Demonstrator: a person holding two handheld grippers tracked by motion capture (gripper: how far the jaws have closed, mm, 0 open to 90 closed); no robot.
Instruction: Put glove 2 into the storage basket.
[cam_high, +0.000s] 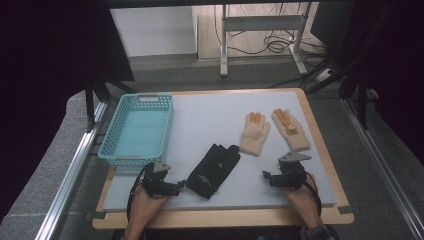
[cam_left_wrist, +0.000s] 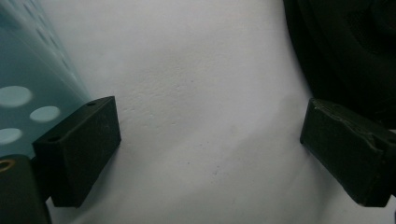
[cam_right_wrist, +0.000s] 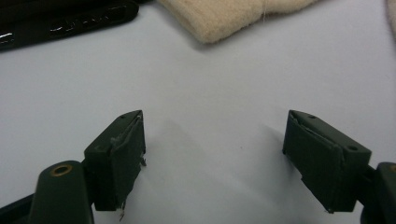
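A: Item one, left tool (cam_high: 181, 187)?
B: Jaws spread, empty, resting near edge, just left of the flat black fabric glove (cam_high: 213, 171) at tabletop (cam_high: 210, 120) centre.
A: Right tool (cam_high: 266, 176)?
B: Likewise spread, empty, near the two cream knitted gloves (cam_high: 254, 133).

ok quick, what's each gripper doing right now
Left gripper: open, holding nothing, beside the black glove.
Right gripper: open, holding nothing, over bare table.
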